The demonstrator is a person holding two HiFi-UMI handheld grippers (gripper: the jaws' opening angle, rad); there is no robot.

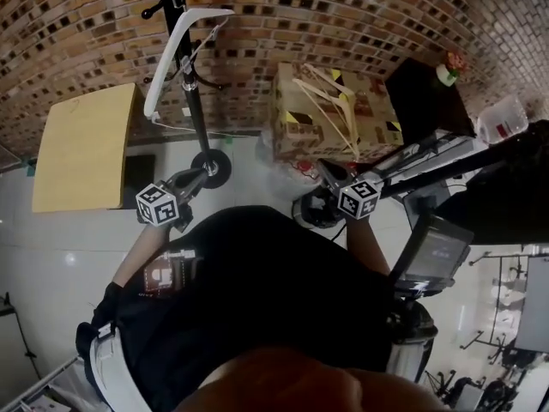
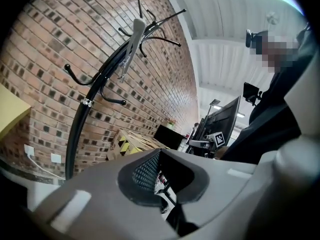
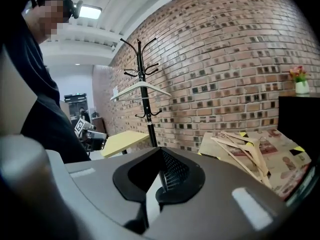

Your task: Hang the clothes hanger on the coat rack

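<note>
The white clothes hanger (image 1: 176, 45) is hanging high on the black coat rack (image 1: 196, 101), which is standing against the brick wall (image 1: 360, 15) at about 11 o'clock from the person in the head view. The hanger is tilting along the pole, its hook resting among the upper pegs.

The left gripper (image 1: 199, 177) is pointing toward the foot of the rack at roughly 11 o'clock. Its jaws are pressing fully together and are gripping nothing (its own view shows the pads meeting with no gap). The right gripper (image 1: 330, 175) is reaching out at about 1 o'clock, aiming at a cardboard box (image 1: 296, 123). Its jaws are likewise sitting closed on each other, with nothing between them.

Several wooden hangers (image 1: 330, 93) are lying in a loose pile on top of that box, at 12 to 1 o'clock. A yellow tabletop (image 1: 81, 148) is sitting at 9 to 10 o'clock, just beside the rack. A black cabinet (image 1: 425, 101) is carrying a small potted flower (image 1: 448, 69) at 2 o'clock.
</note>
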